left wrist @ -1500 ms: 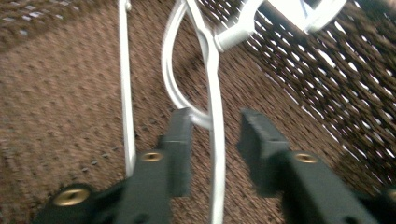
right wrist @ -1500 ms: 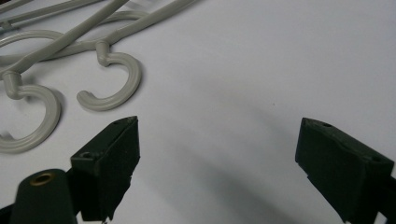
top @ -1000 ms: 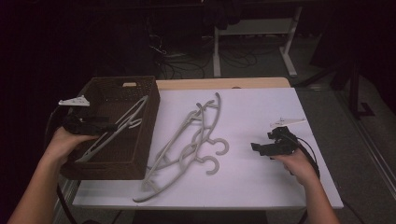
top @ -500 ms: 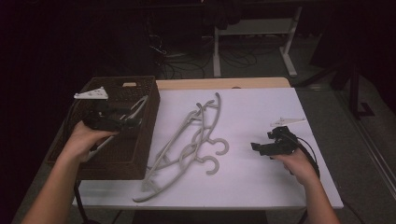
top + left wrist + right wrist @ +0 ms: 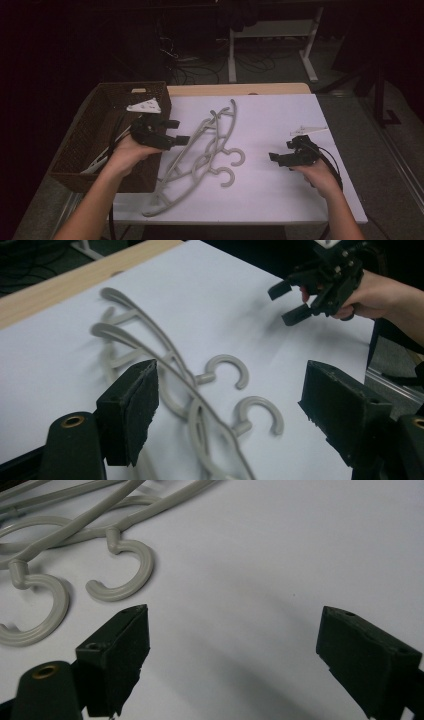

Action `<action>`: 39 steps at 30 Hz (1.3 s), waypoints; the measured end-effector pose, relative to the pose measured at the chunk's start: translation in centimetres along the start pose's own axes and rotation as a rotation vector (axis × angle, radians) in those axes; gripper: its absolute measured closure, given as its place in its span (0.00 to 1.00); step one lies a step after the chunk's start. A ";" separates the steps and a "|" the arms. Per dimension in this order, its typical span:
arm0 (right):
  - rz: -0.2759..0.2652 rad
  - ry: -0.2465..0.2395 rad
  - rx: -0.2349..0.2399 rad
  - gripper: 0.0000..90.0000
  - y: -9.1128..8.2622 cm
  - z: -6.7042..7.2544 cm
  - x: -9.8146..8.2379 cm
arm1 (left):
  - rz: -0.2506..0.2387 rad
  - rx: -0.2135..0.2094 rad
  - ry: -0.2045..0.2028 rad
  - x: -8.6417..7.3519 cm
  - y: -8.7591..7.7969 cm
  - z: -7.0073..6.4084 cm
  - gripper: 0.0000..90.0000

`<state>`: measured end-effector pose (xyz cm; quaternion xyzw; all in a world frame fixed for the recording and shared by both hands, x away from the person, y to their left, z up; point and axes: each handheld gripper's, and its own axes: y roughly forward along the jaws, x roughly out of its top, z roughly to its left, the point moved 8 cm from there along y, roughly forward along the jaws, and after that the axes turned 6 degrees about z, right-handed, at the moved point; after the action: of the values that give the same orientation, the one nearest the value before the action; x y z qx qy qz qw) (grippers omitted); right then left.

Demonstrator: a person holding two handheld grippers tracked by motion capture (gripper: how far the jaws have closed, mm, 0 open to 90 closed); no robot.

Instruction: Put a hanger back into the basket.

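Observation:
Several pale grey plastic hangers lie tangled on the white table top, with two hooks pointing right. One more hanger lies inside the brown wicker basket at the left. My left gripper hovers over the basket's right rim, pointing at the pile. Its jaws have just been opening and nothing is between them; the left gripper view has the hangers under the open left gripper. My right gripper rests open and empty to the right of the hooks.
A bare wooden strip runs along the table's far edge. White surface lies free between the hooks and the right gripper. Beyond the table are a dark floor, cables and a white stand.
My left hand has moved right, from over the basket's middle to its right rim beside the hanger pile. The hanger stays in the basket. My right hand has kept still.

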<state>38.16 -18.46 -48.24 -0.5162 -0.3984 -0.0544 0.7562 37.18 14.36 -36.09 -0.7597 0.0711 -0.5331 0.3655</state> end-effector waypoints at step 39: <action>0.012 -0.019 -0.001 0.15 0.3 0.4 0.0 | 0.238 0.081 -0.058 -11.7 7.7 -3.2 0.40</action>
<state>38.09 -18.01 -48.39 -0.5194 -0.4023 -0.0449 0.7525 31.64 13.01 -49.28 -0.7456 0.1284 -0.4663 0.4584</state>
